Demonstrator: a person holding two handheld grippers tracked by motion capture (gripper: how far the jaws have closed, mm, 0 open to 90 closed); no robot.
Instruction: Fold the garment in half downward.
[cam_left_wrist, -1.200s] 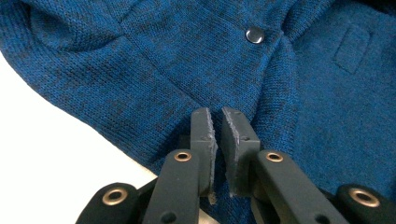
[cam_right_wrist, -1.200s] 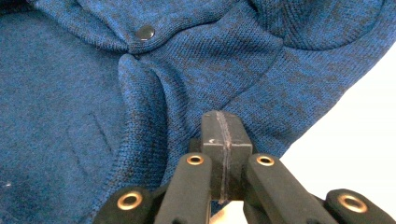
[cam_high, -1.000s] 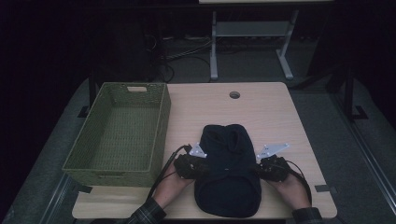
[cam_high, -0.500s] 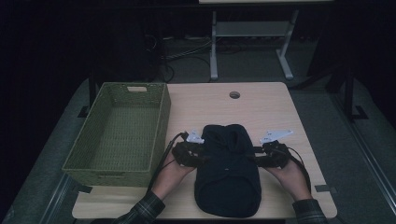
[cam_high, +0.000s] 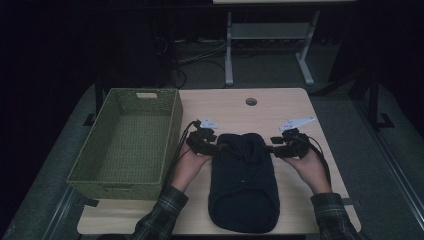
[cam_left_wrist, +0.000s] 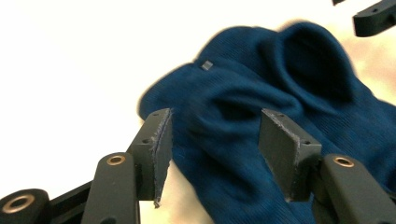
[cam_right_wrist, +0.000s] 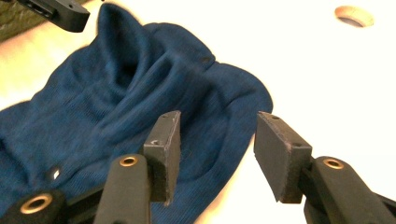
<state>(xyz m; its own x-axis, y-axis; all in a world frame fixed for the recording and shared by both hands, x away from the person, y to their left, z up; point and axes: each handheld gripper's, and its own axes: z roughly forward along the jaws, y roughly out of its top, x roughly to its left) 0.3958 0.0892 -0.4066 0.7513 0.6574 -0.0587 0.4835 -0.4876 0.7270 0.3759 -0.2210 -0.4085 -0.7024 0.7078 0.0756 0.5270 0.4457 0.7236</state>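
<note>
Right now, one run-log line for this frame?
left claw: open, jaws just opening, nothing gripped | right claw: open, jaws just opening, nothing gripped | dark blue knit garment: folded on table | wicker basket: left of garment

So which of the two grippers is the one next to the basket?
The left gripper, at the blue garment's left edge, sits beside the green basket; the right gripper has the garment between it and the basket.

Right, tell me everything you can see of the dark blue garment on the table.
The dark blue garment is a soft, fine-ribbed knit, rounded at its near end and rumpled into loose folds at its far end, where a fold lies doubled over. It lies on the wooden table, beside the woven basket. A small pale tag sits near its far edge. The left gripper and right gripper flank its far end; their jaws have just been opening, and the pads stand apart without pressing the cloth.
</note>
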